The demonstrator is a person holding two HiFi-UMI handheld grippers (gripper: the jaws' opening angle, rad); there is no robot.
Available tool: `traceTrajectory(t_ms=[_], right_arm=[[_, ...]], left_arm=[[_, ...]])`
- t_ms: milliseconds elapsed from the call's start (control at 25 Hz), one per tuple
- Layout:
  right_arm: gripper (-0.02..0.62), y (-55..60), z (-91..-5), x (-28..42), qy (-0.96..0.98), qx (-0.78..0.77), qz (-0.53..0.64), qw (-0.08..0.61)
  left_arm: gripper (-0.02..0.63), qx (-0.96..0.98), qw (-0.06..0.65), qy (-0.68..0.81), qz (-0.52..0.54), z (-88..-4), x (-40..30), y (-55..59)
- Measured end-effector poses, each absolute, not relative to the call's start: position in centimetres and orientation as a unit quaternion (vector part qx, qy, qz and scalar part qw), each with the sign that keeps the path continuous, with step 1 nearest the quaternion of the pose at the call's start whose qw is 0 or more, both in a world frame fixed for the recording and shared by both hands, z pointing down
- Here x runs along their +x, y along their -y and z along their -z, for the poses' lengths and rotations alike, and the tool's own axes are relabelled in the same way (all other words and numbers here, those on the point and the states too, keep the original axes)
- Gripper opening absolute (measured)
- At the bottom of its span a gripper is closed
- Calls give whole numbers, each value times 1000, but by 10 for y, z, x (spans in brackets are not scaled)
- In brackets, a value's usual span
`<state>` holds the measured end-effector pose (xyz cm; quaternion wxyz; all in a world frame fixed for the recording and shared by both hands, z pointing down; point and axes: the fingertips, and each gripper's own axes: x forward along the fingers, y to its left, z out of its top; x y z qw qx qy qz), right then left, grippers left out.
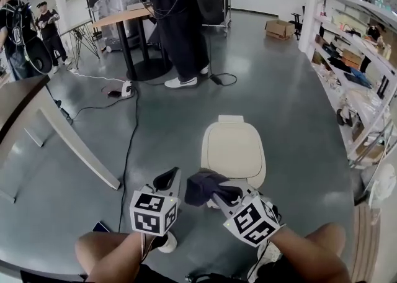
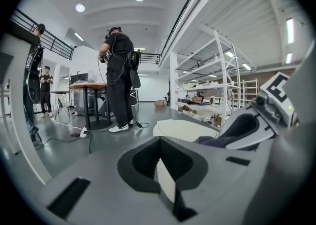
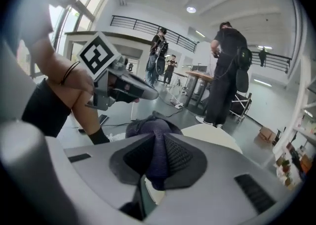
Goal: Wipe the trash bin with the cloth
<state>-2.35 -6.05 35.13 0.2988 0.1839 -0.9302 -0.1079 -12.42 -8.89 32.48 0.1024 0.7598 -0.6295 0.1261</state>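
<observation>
The right gripper (image 3: 157,145) has its jaws closed on a dark blue cloth (image 3: 149,128). A fold of it is pinched between the ribbed pads, and the rest bunches up just past the tips. The left gripper (image 2: 159,146) has its jaws together with nothing between them.

In the head view both grippers sit in the lower middle of the frame, close side by side. The left one's dark tip points up the frame, just left of the cloth. The cloth hangs at the near edge of the trash bin (image 1: 234,148), which stands on the grey floor (image 1: 285,102) at the centre of the frame under a cream, rounded lid. Whether the cloth touches the lid cannot be told. In the right gripper view the pale lid shows just behind and to the right of the bunched cloth, and the left gripper reaches in from the left above it.

Bare knees fill the bottom edge of the head view. A black cable (image 1: 129,142) runs up the left part of the floor to a white power strip (image 1: 127,89). Above that, a person in black clothes and white shoes (image 1: 181,24) stands at a table with a round base (image 1: 124,18). Two more people (image 1: 28,27) stand at the upper left. White shelving (image 1: 353,64) runs down the right side, and a cardboard box (image 1: 279,28) lies on the floor at the upper right.
</observation>
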Motion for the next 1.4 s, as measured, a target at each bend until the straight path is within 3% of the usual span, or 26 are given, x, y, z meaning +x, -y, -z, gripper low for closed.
traceTrajectory(t_ms=[640,1400], right_arm=[[52,53,-453,-35,823,137,331,440],[52,83,-465,54,799,206,299,480]], left_arm=[[0,753,153,631,-109,-351,-142,87],[0,788,148,582,-137,-361,-67,106]])
